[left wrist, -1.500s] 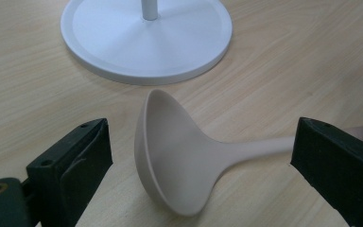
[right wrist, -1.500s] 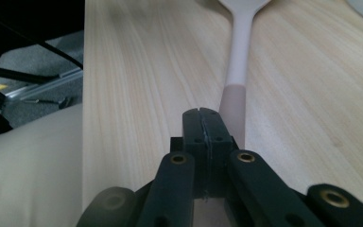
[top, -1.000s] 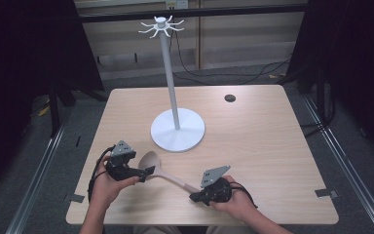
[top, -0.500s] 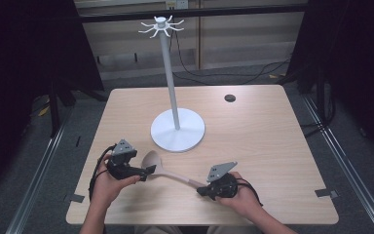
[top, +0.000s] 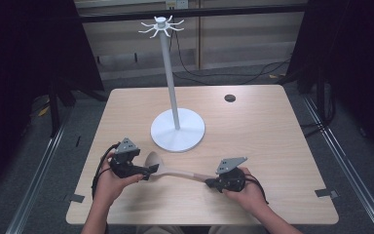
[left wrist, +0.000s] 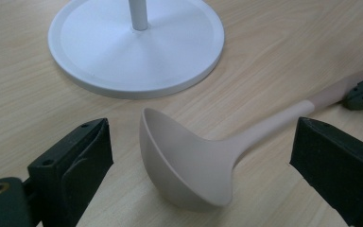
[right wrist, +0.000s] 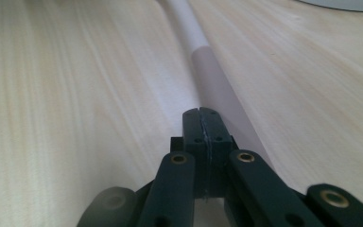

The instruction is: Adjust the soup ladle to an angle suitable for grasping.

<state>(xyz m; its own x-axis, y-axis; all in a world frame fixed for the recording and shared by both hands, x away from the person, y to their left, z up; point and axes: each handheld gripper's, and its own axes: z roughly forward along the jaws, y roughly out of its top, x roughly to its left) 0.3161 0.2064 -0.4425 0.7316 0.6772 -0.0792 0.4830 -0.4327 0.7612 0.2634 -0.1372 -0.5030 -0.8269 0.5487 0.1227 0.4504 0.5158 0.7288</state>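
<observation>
Table (top: pixel 272 146): pale wood-grain laminate, matte. White hook stand (top: pixel 175 112), disc base at centre. Beige ladle (top: pixel 168 168) lies at 6 o'clock, smooth matte bowl, tapering handle. Left gripper (top: pixel 146 171) gapes wide around the bowl. Right gripper (top: pixel 212 184), jaws pressed together, beside the handle end; grip unconfirmed. Recommend closing squarely on the bowl's neck.

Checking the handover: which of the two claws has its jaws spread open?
The left claw: its jaws stand wide apart on either side of the ladle bowl. The right claw has its jaws pressed together by the handle end.
</observation>
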